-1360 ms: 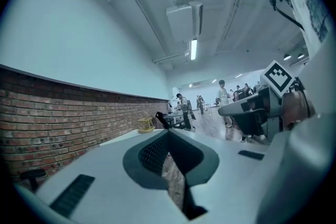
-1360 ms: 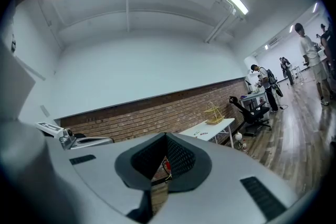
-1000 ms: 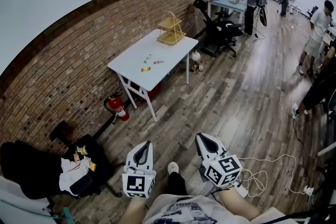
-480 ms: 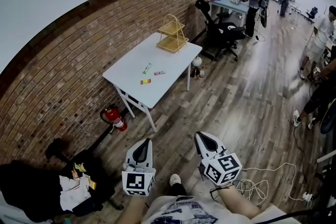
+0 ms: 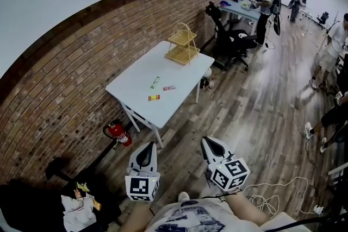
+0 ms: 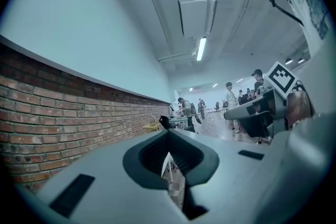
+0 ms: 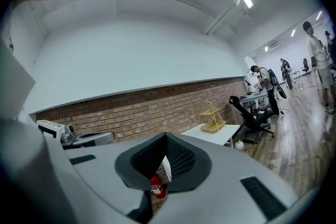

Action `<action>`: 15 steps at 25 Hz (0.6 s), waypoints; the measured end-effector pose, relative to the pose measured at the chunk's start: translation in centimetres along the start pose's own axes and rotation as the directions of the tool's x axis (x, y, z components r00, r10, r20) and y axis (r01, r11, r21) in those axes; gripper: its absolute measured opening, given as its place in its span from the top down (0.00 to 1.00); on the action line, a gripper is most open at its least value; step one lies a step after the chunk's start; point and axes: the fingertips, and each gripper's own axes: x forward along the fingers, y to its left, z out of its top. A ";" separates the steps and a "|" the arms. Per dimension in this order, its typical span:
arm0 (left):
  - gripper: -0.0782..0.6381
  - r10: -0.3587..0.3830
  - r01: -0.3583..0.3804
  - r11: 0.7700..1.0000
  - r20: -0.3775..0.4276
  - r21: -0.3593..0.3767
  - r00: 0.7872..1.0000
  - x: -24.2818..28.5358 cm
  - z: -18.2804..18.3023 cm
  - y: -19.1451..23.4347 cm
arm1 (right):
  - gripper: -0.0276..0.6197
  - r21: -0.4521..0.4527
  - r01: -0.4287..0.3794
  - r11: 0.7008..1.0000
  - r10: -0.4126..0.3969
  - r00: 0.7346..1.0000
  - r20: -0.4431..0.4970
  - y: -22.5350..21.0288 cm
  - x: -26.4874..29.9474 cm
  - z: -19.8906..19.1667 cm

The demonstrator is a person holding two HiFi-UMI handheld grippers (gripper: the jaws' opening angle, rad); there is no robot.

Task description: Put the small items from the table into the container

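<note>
Though unseen elsewhere, items [image 5: 154, 98] in head view.

The left gripper [image 6: 169, 164] looks along the room with its grey fingers [image 6: 105, 186] pressed together and nothing between them, a brick wall [image 6: 79, 113] on the left, a ceiling lamp [image 6: 201, 49] overhead, people [image 6: 231, 105] far off, and the right gripper [image 6: 233, 112] alongside at right.
</note>
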 end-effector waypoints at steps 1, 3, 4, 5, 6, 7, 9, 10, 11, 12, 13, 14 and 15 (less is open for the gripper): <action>0.82 0.001 -0.001 1.000 0.000 -0.002 1.000 0.4 0.0 0.3 | 0.93 0.001 0.001 1.000 -0.001 1.000 -0.002 -0.2 0.5 0.0; 0.82 0.004 -0.004 1.000 -0.002 -0.008 1.000 1.1 -0.2 0.7 | 0.93 0.005 0.004 1.000 -0.004 1.000 -0.008 -0.7 1.1 0.0; 0.82 0.004 -0.004 1.000 -0.005 -0.010 1.000 1.5 -0.4 0.8 | 0.93 0.008 0.006 1.000 -0.006 1.000 -0.011 -1.0 1.4 0.0; 0.82 0.004 -0.004 1.000 -0.008 -0.012 1.000 1.8 -0.6 1.0 | 0.93 0.011 0.009 1.000 -0.008 1.000 -0.013 -1.3 1.8 -0.1; 0.82 0.004 -0.004 1.000 -0.012 -0.012 1.000 2.2 -0.7 1.1 | 0.93 0.015 0.011 1.000 -0.010 1.000 -0.016 -1.6 2.2 -0.1; 0.82 0.005 -0.005 1.000 -0.016 -0.013 1.000 2.6 -1.0 1.3 | 0.93 0.021 0.013 1.000 -0.012 1.000 -0.019 -2.0 2.6 -0.2; 0.82 0.011 -0.011 1.000 -0.027 -0.017 1.000 3.4 -1.5 1.7 | 0.93 0.034 0.015 0.999 -0.014 1.000 -0.027 -2.8 3.6 -0.5; 0.82 0.016 -0.016 1.000 -0.035 -0.019 0.999 3.8 -1.8 2.0 | 0.93 0.041 0.015 0.999 -0.013 0.999 -0.032 -3.3 4.2 -0.7; 0.82 0.021 -0.022 1.000 -0.043 -0.021 0.999 4.3 -2.1 2.2 | 0.93 0.048 0.013 0.999 -0.011 0.999 -0.038 -3.8 4.7 -0.8; 0.82 0.025 -0.027 0.999 -0.052 -0.022 0.998 4.8 -2.5 2.3 | 0.93 0.053 0.009 0.999 -0.007 0.999 -0.042 -4.3 5.3 -0.9; 0.82 0.030 -0.032 0.999 -0.059 -0.022 0.998 5.5 -2.7 2.5 | 0.93 0.055 0.006 0.998 -0.003 0.999 -0.046 -4.8 6.0 -1.0; 0.82 0.036 -0.037 0.999 -0.065 -0.021 0.997 6.3 -2.9 2.8 | 0.93 0.057 0.001 0.998 0.001 0.999 -0.048 -5.5 6.8 -0.9; 0.82 0.042 -0.044 0.999 -0.069 -0.020 0.997 7.1 -3.1 3.1 | 0.93 0.058 -0.003 0.998 0.006 0.999 -0.049 -6.2 7.6 -0.8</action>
